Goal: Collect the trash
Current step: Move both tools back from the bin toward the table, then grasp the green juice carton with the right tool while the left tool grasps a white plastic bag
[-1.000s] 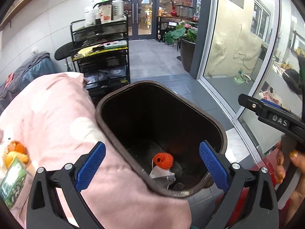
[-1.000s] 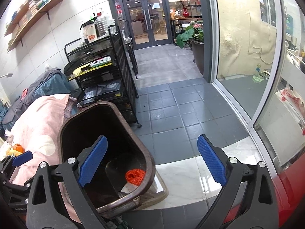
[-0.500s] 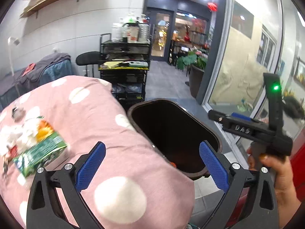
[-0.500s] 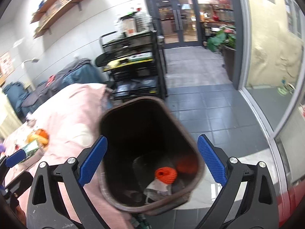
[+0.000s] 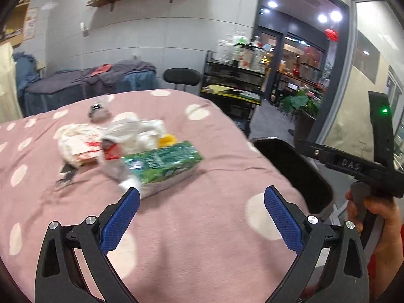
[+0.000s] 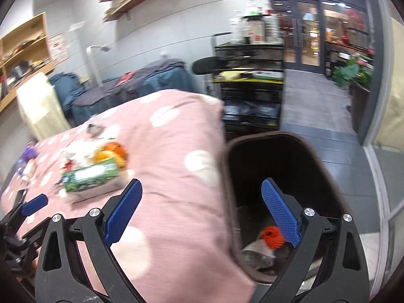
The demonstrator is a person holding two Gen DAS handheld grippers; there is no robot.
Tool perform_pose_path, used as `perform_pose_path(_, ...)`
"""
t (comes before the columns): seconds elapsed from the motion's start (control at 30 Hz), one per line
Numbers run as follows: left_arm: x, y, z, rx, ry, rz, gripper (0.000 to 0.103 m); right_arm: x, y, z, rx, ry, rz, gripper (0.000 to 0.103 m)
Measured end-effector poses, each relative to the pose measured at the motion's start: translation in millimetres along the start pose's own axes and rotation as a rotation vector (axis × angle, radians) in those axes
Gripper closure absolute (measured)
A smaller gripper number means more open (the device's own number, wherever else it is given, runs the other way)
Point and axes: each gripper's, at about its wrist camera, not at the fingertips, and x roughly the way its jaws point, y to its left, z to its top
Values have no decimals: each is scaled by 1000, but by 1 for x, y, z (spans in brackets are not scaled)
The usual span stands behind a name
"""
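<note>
Left wrist view: a second ago this camera looked straight down into the brown trash bin [image 5: 298, 174], and half a second ago the litter was only at the left edge; now the view has swung left, so the pile sits ahead on the pink polka-dot bedcover [image 5: 202, 227] and the bin shows only at the right. I read that as the drop being finished and the left gripper [image 5: 202, 214] turning back for the next piece. Its blue pads are spread wide with nothing between them. The nearest item is a green printed carton [image 5: 164, 162], lying on its side just beyond the left pad, blurred by motion; behind it lie a white crumpled wrapper with red print [image 5: 78, 144], white plastic film [image 5: 136, 128] and a small yellow scrap [image 5: 166, 140]. The person's right hand [image 5: 373, 214] grips the other tool beside the bin. Right wrist view: the camera has also turned left, yet the bin remains under the right gripper [image 6: 202, 214], whose jaws are likewise wide apart and empty. Inside the bin lie an orange mesh ball [image 6: 271, 236] and a clear crumpled wrapper [image 6: 255, 253]. The carton rests on the bedcover well left of the bin, with orange and yellow pieces [image 6: 113, 152] just behind it.
</note>
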Motion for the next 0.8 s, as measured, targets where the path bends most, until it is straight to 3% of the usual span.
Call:
perform_pose_path(0.23,-8,60,-8,-101,5,96,6,24,68,10,-99,51,179,9)
perform_pose_path(0.47,-15,118,-9,-164,19,175,6,46,135,24,-227,85,292,9)
perform_pose_path(0.8,-14,147,-12,-249,23,169,6,79,181,12,-361,187,304,10)
